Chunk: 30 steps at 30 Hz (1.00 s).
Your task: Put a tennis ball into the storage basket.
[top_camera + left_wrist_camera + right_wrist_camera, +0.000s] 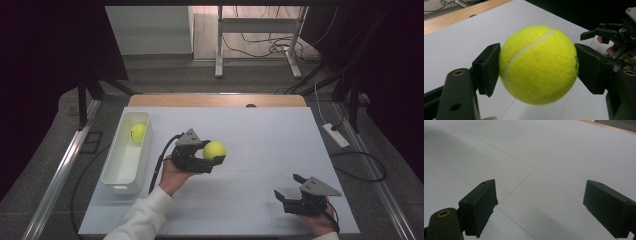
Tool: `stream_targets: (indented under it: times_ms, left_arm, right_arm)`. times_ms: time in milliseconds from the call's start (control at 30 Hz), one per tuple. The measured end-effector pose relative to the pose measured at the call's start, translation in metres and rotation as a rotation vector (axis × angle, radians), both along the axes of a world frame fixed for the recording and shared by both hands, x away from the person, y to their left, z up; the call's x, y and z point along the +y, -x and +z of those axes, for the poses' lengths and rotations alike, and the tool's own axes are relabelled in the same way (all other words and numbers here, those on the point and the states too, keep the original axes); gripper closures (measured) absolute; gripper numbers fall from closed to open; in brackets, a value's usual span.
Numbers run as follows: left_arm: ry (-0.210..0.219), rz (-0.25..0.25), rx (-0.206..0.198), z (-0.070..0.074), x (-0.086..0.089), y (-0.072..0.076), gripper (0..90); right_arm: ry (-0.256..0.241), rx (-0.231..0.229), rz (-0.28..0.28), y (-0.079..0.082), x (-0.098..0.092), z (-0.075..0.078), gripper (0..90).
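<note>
A yellow tennis ball [214,150] hangs above the middle of the white table, with my left gripper [210,156] shut on it. In the left gripper view the ball [537,63] sits squeezed between both black jaws, clear of the table surface. A second tennis ball [138,132] lies in the far end of the white bin [116,175] at the left. My right gripper [289,187] rests low near the table's front right, open with nothing between its jaws; in the right gripper view [537,207] bare white table lies between them.
The wooden table edge [215,100] runs along the back. A power strip [335,135] and cables lie on the floor to the right. A metal desk frame [257,37] stands beyond the table. My right gripper [599,31] appears far off in the left gripper view.
</note>
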<state>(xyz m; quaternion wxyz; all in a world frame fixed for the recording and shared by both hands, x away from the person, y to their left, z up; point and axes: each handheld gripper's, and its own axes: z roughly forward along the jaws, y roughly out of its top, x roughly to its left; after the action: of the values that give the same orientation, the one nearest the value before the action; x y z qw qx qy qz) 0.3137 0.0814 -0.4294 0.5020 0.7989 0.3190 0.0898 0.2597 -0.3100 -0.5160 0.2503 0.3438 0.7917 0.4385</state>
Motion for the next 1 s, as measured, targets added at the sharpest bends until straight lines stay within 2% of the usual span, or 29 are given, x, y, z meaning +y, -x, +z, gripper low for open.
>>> stream_targets:
  times_ms: [467, 1000]
  left_arm:
    - [0.009, 0.062, -0.016, 0.008, 0.027, 0.003, 26.2]
    - [0.019, 0.114, -0.039, 0.015, 0.046, 0.005, 26.2]
  right_arm:
    - [0.002, -0.001, -0.003, -0.001, 0.001, 0.0, 11.4]
    - [0.001, -0.003, -0.002, -0.001, 0.001, 0.0, 11.4]
